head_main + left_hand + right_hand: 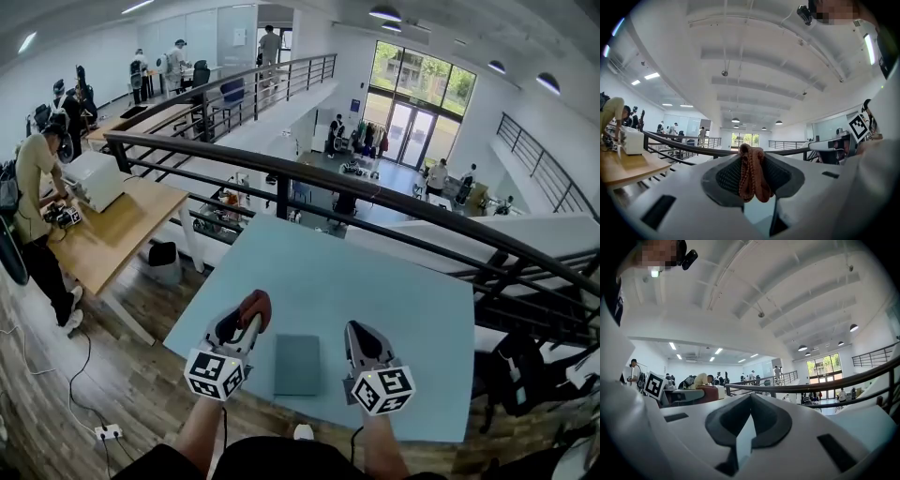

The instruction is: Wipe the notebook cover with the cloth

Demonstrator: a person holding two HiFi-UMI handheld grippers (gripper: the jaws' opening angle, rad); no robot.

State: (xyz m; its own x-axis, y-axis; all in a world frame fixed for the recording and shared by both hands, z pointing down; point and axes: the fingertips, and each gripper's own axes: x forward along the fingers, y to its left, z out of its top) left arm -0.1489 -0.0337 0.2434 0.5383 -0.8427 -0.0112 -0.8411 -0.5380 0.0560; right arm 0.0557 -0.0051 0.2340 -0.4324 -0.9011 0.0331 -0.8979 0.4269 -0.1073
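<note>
Indoors, pale blue table (375, 281) by mezzanine railing (282, 195), notebook (297, 364) on it

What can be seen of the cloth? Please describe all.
The cloth is reddish-brown, with a knitted, ribbed look, bunched into soft folds. The left gripper is shut on it, and it bulges out past the jaws. It sits over the pale blue table, left of the notebook and apart from it.

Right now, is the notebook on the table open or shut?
Shut: the notebook lies flat, only its plain teal cover showing, no pages.
</note>
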